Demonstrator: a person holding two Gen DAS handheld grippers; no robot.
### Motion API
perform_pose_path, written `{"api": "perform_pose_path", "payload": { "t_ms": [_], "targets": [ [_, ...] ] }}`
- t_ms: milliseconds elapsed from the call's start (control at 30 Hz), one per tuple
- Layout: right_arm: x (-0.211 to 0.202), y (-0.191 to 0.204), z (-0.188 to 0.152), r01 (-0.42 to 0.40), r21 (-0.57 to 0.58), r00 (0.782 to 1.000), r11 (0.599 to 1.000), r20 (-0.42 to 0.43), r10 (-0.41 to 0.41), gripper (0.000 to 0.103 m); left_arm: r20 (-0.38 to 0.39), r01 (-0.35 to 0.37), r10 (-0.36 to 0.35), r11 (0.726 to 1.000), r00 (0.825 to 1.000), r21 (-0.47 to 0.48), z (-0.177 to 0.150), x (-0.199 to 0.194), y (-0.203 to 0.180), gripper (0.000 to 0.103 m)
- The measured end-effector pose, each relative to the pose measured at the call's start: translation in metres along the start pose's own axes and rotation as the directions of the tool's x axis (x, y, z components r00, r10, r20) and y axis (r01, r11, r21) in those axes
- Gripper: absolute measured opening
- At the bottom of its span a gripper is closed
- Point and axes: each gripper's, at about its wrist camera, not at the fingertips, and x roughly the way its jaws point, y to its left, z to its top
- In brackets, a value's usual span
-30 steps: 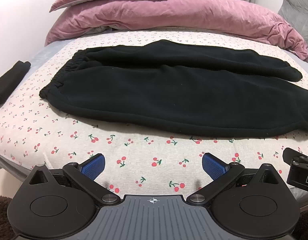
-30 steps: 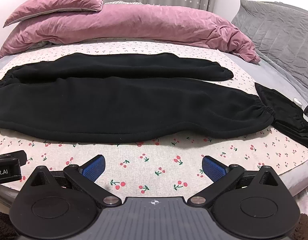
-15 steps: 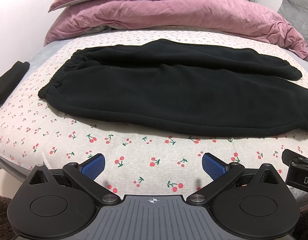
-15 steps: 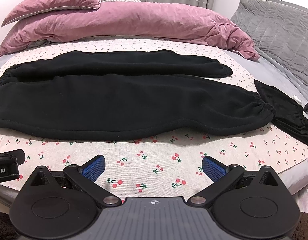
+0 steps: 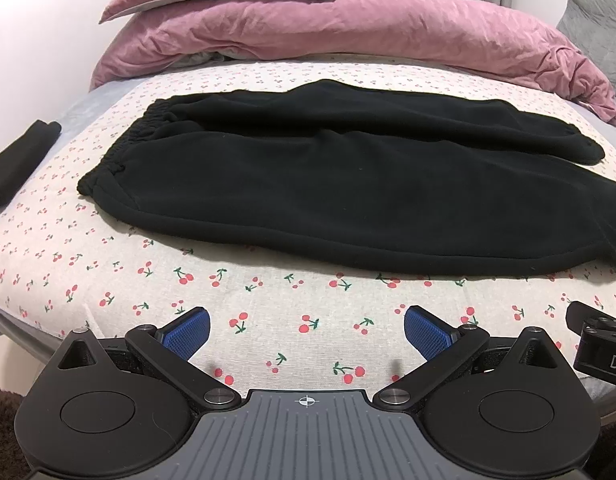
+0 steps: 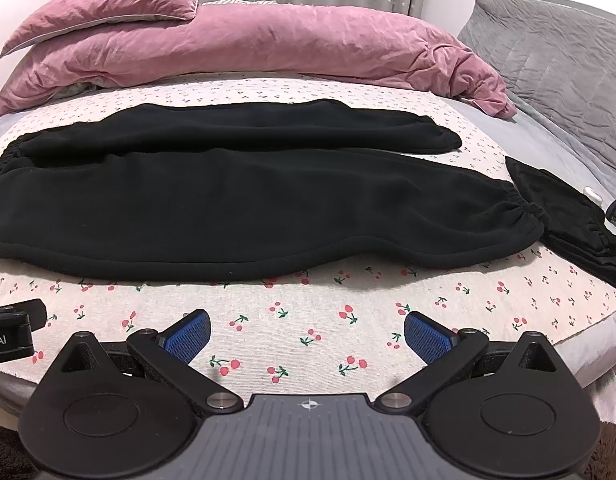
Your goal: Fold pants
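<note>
The pants (image 5: 348,184) lie flat on the bed (image 5: 267,312), well ahead of both sets of wide, empty fingers. We judge the left gripper (image 5: 305,330) should take the waistband ahead to its left and the right gripper (image 6: 308,330) the cuff ahead to its right, pinching both layers at the near hem.

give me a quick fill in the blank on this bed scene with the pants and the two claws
1. The black pants lie spread on a sheet printed with ____.
2. The left claw and right claw both have their jaws ____.
3. The duvet behind the pants is ____ in colour.
4. The pants' waistband points to the ____ side.

Missing words: cherries; open; pink; left
</note>
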Motion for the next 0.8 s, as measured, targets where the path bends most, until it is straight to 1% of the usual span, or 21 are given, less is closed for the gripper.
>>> {"api": "perform_pose_path", "payload": {
  "t_ms": [167, 267, 333, 400, 467, 533, 567, 633, 700, 767, 800],
  "targets": [
    [0.006, -0.007, 0.001, -0.008, 0.009, 1.0, 1.0, 0.01, 0.008, 0.103, 0.014, 0.016, -0.016, 1.0, 1.0, -0.024, 0.001, 0.005, 0.006, 0.103],
    [0.013, -0.016, 0.003, 0.006, -0.004, 1.0, 1.0, 0.014, -0.006, 0.103, 0.052, 0.033, -0.031, 0.999, 0.998, -0.035, 0.002, 0.01, 0.014, 0.103],
    [0.017, -0.024, 0.005, 0.007, -0.019, 1.0, 1.0, 0.015, -0.007, 0.103, 0.076, 0.037, -0.033, 0.998, 0.997, -0.06, 0.002, 0.012, 0.022, 0.103],
    [0.023, -0.034, 0.008, 0.03, -0.009, 1.0, 1.0, 0.001, -0.03, 0.103, 0.096, 0.056, -0.048, 0.995, 0.994, -0.077, 0.004, 0.016, 0.033, 0.103],
    [0.032, -0.049, 0.013, 0.036, 0.012, 0.999, 0.999, -0.034, -0.036, 0.103, 0.082, 0.069, -0.062, 0.994, 0.995, -0.081, 0.007, 0.023, 0.042, 0.103],
    [0.042, -0.064, 0.019, 0.007, 0.033, 0.994, 0.999, -0.105, -0.003, 0.103, 0.061, 0.076, -0.07, 0.992, 0.996, -0.1, 0.012, 0.031, 0.057, 0.103],
    [0.047, -0.075, 0.022, -0.014, 0.063, 0.992, 0.998, -0.123, 0.022, 0.103, 0.051, 0.074, -0.069, 0.992, 0.996, -0.104, 0.015, 0.035, 0.065, 0.103],
    [0.052, -0.096, 0.025, -0.042, 0.129, 0.991, 0.991, -0.12, 0.058, 0.103, 0.035, 0.054, -0.05, 0.991, 0.998, -0.122, 0.018, 0.041, 0.081, 0.103],
    [0.058, -0.118, 0.026, -0.07, 0.204, 0.989, 0.977, -0.112, 0.095, 0.103, 0.032, 0.049, -0.044, 0.985, 0.999, -0.167, 0.021, 0.048, 0.105, 0.103],
    [0.065, -0.141, 0.028, -0.109, 0.287, 0.982, 0.952, -0.115, 0.147, 0.101, 0.041, 0.071, -0.063, 0.968, 0.997, -0.239, 0.024, 0.053, 0.132, 0.103],
    [0.069, -0.15, 0.029, -0.127, 0.326, 0.978, 0.937, -0.117, 0.173, 0.097, 0.054, 0.098, -0.086, 0.953, 0.995, -0.288, 0.026, 0.056, 0.148, 0.103]
  ]
}}
